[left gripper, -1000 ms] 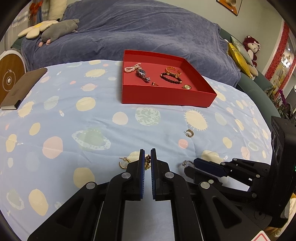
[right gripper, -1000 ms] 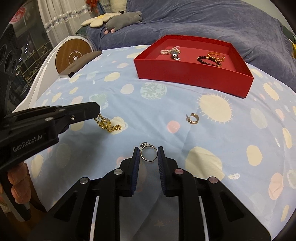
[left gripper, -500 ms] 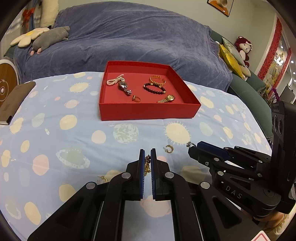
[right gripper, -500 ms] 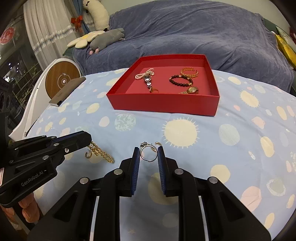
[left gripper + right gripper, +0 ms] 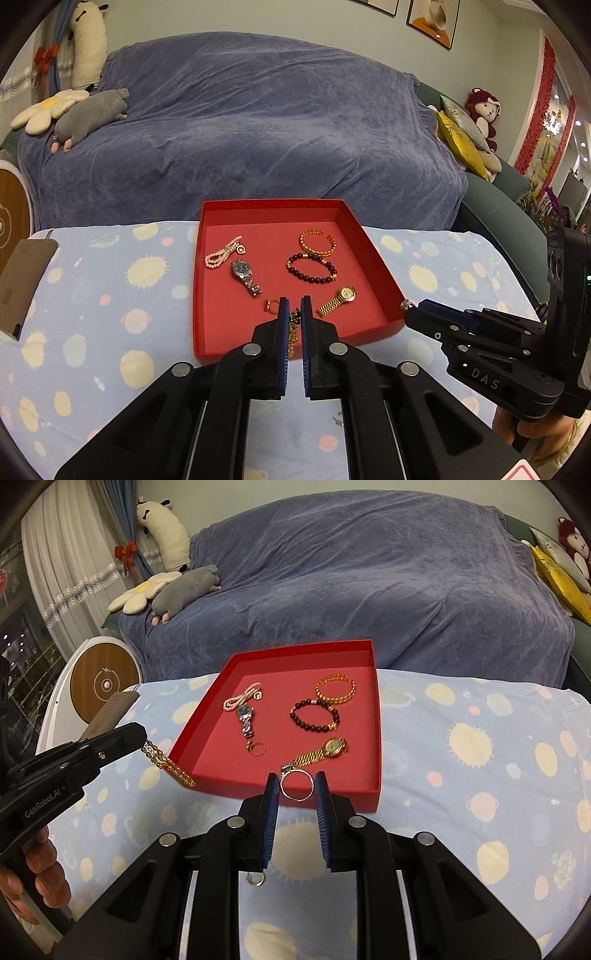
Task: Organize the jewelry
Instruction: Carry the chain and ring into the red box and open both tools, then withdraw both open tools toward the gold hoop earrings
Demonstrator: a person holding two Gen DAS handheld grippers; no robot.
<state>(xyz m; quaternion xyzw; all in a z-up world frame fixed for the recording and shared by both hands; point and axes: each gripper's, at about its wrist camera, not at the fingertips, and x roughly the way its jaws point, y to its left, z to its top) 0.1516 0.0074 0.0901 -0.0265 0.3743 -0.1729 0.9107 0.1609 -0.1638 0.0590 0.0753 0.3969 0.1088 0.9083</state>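
Observation:
A red tray sits on the spotted blue cloth and holds watches, bracelets and a ring. My left gripper is shut on a gold chain, held above the tray's near edge; the chain hangs at the tray's left corner in the right wrist view. My right gripper is shut on a silver stone ring, held over the tray's near wall. The right gripper also shows in the left wrist view at the tray's right corner.
A gold hoop earring lies on the cloth below my right gripper. A brown notebook lies at the table's left edge. A blue-covered sofa stands behind the table, with plush toys on it.
Both grippers have risen off the cloth and moved forward to the red tray, each carrying its piece. The tray now fills the middle of both views.

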